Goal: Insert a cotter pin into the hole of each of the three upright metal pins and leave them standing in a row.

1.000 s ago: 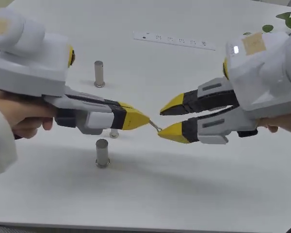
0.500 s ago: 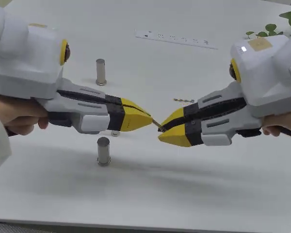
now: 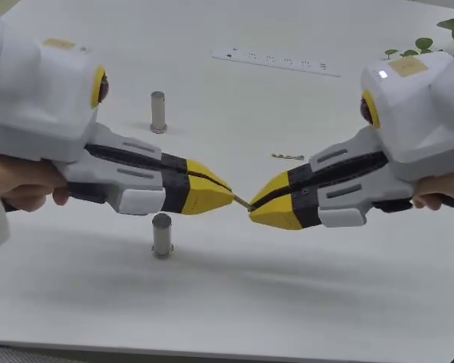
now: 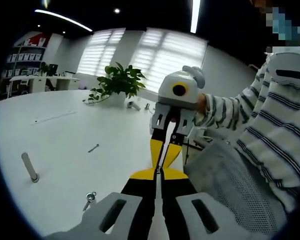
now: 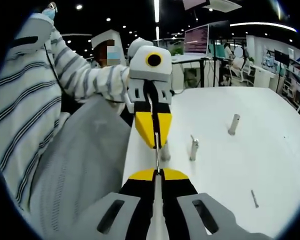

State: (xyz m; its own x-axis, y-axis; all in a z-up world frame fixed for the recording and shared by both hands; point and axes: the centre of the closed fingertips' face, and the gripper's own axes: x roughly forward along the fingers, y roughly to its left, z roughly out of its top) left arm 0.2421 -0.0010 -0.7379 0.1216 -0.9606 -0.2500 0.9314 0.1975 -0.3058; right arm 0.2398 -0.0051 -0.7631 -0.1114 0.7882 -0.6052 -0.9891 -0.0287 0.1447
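A thin cotter pin (image 3: 242, 203) spans the short gap between my two grippers above the table. My left gripper (image 3: 231, 198) is shut on one end and my right gripper (image 3: 252, 211) is shut on the other, tip to tip. In the right gripper view the cotter pin (image 5: 156, 156) runs from my right gripper (image 5: 157, 172) up to the left one's yellow jaws. One upright metal pin (image 3: 162, 234) stands just below the left gripper, and a second one (image 3: 158, 112) stands farther back. The left gripper hides whatever stands behind it.
A loose cotter pin (image 3: 287, 156) lies on the white table behind the right gripper. At the far edge lies a white power strip (image 3: 276, 61), with a plant (image 3: 420, 44) at the far right. A person in a striped sleeve (image 4: 285, 125) holds the grippers.
The right gripper was open beside the cotter pin's free end; it has shut on that end. The left gripper has kept its hold.
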